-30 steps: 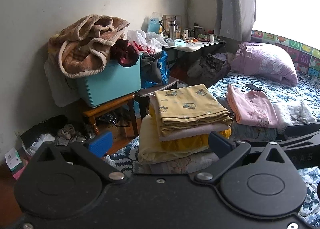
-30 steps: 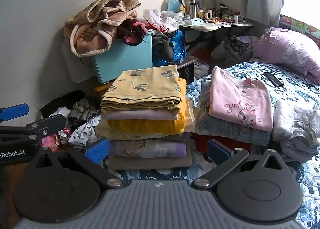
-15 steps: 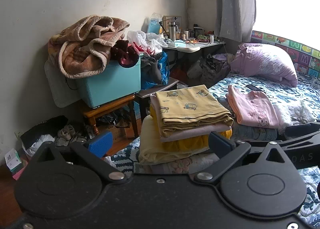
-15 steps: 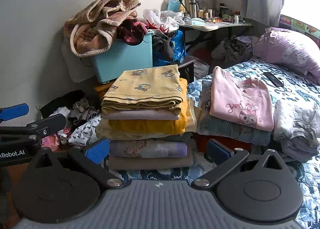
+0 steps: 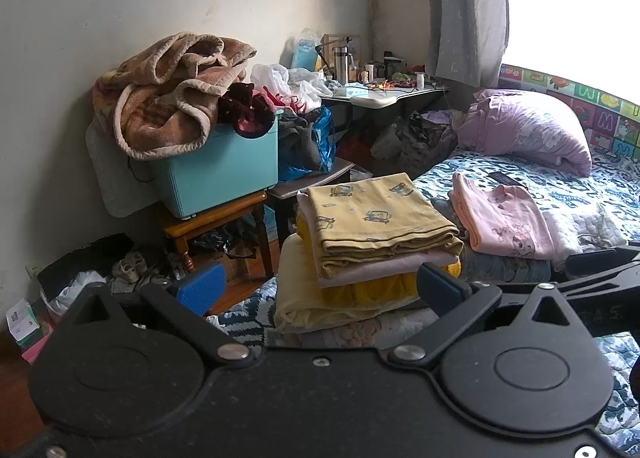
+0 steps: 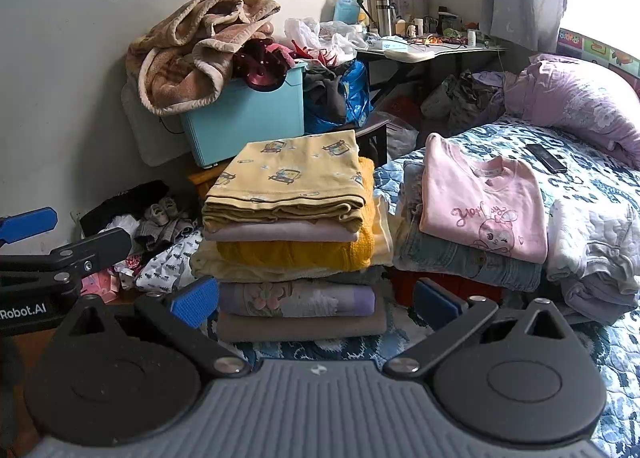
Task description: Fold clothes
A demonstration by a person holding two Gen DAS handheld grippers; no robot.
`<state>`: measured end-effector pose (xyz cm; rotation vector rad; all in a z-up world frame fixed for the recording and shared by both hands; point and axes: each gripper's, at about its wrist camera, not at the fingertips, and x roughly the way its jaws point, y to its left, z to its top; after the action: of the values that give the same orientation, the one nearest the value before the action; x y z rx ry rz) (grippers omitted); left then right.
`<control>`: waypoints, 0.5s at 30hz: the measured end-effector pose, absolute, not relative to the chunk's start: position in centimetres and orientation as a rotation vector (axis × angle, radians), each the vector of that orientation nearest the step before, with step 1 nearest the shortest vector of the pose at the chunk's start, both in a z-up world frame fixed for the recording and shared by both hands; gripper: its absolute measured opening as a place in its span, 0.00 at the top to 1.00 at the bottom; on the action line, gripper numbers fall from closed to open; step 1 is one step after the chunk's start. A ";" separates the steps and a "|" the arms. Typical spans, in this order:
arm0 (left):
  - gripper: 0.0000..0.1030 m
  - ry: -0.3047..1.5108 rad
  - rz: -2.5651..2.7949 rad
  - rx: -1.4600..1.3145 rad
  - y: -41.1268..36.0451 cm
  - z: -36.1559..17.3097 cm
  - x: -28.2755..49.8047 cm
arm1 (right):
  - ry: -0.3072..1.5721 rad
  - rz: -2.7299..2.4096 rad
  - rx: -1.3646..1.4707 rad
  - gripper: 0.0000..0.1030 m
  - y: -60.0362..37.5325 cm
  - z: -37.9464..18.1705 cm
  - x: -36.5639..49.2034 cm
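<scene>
At far left in the right wrist view, the left gripper (image 6: 56, 234) enters side-on, cut off by the frame edge; 1 blue pad and a black finger show. In its own view the left gripper (image 5: 320, 286) has its jaws spread wide with nothing between the pads.

Behind it against the wall, a brown blanket (image 6: 200, 50) is heaped over a teal storage bin (image 6: 248, 122), hiding most of the bin's rim. The bin sits on a wooden stool (image 5: 216, 218). The floor clutter beneath, including small grey shoes (image 5: 130, 264), is too jumbled to sort out.

The stack of folded clothes (image 6: 292, 242) stands at the near corner of the bed (image 6: 600, 186). Its top piece is a yellow cartoon-print garment (image 6: 292, 178), then a pale lilac layer, a mustard knit, a cream piece, a floral lilac piece and a brown one at the bottom. The lowest layers are hidden in the left wrist view by the gripper body.

The right gripper (image 6: 316, 298) is wide open and empty, its blue pads level with the bottom of the stack and just short of it.

Just right of the stack, a folded pink sweatshirt (image 6: 484, 202) lies on folded jeans (image 6: 460, 262); something red beneath them is mostly covered. Next comes a white quilted pile (image 6: 592, 246), and a dark phone-like object (image 6: 546, 158) near a lilac pillow (image 6: 580, 106), cut off at the edge.
</scene>
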<state>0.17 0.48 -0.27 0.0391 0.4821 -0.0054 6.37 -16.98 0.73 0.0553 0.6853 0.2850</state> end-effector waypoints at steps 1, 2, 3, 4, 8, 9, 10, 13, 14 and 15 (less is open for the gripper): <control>0.00 0.482 -0.006 0.039 0.5 -0.3 0.2 | 0.686 0.285 0.055 0.00 -17.0 0.7 6.4; 0.00 0.481 -0.006 0.039 0.5 -0.3 0.2 | 0.687 0.285 0.055 0.00 -17.0 0.7 6.4; 0.00 0.481 -0.006 0.039 0.4 -0.4 0.2 | 0.689 0.284 0.055 0.00 -17.0 0.7 6.4; 0.00 0.480 -0.006 0.040 0.4 -0.4 0.2 | 0.689 0.284 0.055 0.00 -17.0 0.6 6.5; 0.00 0.482 -0.007 0.039 0.4 -0.5 0.3 | 0.691 0.283 0.054 0.00 -16.9 0.5 6.6; 0.00 0.482 -0.007 0.039 0.4 -0.5 0.4 | 0.692 0.283 0.054 0.00 -16.9 0.6 6.6; 0.00 0.483 -0.008 0.039 0.5 -0.5 0.4 | 0.693 0.283 0.054 0.00 -16.9 0.5 6.6; 0.00 0.483 -0.007 0.038 0.4 -0.5 0.5 | 0.694 0.284 0.055 0.00 -17.0 0.5 6.8; 0.00 0.483 -0.007 0.037 0.4 -0.5 0.6 | 0.694 0.284 0.055 0.00 -17.0 0.4 6.8; 0.00 0.481 -0.005 0.035 0.4 -0.6 0.6 | 0.694 0.284 0.055 0.00 -17.0 0.4 6.8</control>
<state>0.61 0.42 -0.62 0.0347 0.4811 -0.0049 6.84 -16.96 0.41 0.0548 0.6940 0.2841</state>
